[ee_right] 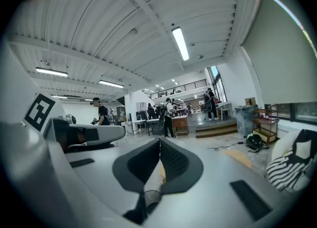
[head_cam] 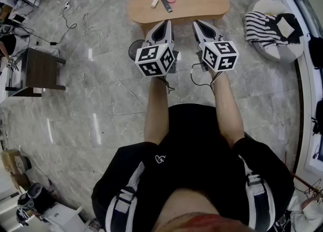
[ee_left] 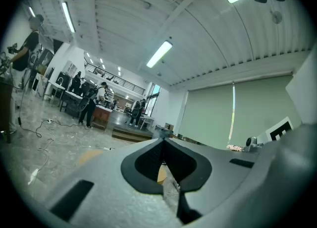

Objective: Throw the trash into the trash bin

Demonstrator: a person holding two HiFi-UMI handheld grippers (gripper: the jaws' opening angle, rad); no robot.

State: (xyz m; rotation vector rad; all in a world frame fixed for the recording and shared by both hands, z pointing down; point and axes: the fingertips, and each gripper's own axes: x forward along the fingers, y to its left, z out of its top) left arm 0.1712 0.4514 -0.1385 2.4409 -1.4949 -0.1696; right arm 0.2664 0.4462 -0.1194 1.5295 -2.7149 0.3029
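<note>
trash [head_cam: 155,2] on table [head_cam: 202,4], perhaps wrappers, only in head view

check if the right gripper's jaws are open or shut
Shut: in its own view the right gripper has its jaws meeting at the tips, with nothing held between them.

Grey marble floor [head_cam: 101,100] around an oval wooden counter [head_cam: 197,1]. Dark side table [head_cam: 43,69] left of it, round pouf [head_cam: 267,49] right. Strip lights [ee_right: 181,43] overhead.
</note>
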